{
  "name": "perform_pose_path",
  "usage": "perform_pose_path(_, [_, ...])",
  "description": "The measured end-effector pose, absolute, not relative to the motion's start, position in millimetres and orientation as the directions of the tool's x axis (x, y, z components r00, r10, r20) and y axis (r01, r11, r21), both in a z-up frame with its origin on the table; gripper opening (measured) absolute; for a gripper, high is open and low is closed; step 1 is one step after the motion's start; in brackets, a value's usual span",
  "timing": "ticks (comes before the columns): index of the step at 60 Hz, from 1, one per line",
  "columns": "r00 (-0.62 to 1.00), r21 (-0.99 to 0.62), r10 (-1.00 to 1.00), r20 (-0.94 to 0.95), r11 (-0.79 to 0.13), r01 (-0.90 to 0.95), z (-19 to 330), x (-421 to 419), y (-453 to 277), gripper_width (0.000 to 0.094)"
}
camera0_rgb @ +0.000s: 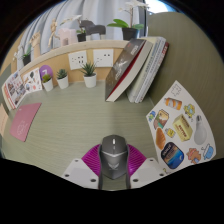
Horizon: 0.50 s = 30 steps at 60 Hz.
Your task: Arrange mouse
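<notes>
A grey and black computer mouse [112, 155] sits between my gripper's [112, 163] two fingers, with the magenta pads [92, 160] pressed against both of its sides. The gripper is shut on the mouse, which appears held just above the greenish desk surface [90, 115]. The mouse's rear is hidden between the fingers.
Leaning books [140, 65] stand ahead to the right against the back shelf. Small potted plants [88, 72] line the shelf foot. A white sticker sheet [180, 125] lies to the right, a pink pad [25, 122] to the left.
</notes>
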State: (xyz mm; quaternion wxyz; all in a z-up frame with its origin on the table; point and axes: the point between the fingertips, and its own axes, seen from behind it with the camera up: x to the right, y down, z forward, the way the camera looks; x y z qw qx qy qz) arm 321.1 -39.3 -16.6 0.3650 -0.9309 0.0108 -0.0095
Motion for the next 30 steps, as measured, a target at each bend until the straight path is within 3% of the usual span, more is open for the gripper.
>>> perform_pose_path(4, [0.999,-0.660,-0.039,0.015,-0.751,-0.020,-13.2,315.2,-36.3,0.0302])
perform_pose_path(8, [0.997,-0.678,-0.071,0.007,-0.734,-0.047,11.3,304.4,-26.4,0.0303])
perform_pose_path(12, [0.995,-0.734,-0.098,0.032,-0.678,-0.043,61.7,290.4,-9.7,0.0303])
perform_pose_path(23, [0.993,-0.887,-0.114,0.021,-0.461,-0.035,241.5,190.4,32.9,0.0301])
perform_pose_path(30, [0.998,-0.926,-0.063,-0.011,-0.376,-0.034,305.7,96.2,47.5,0.0300])
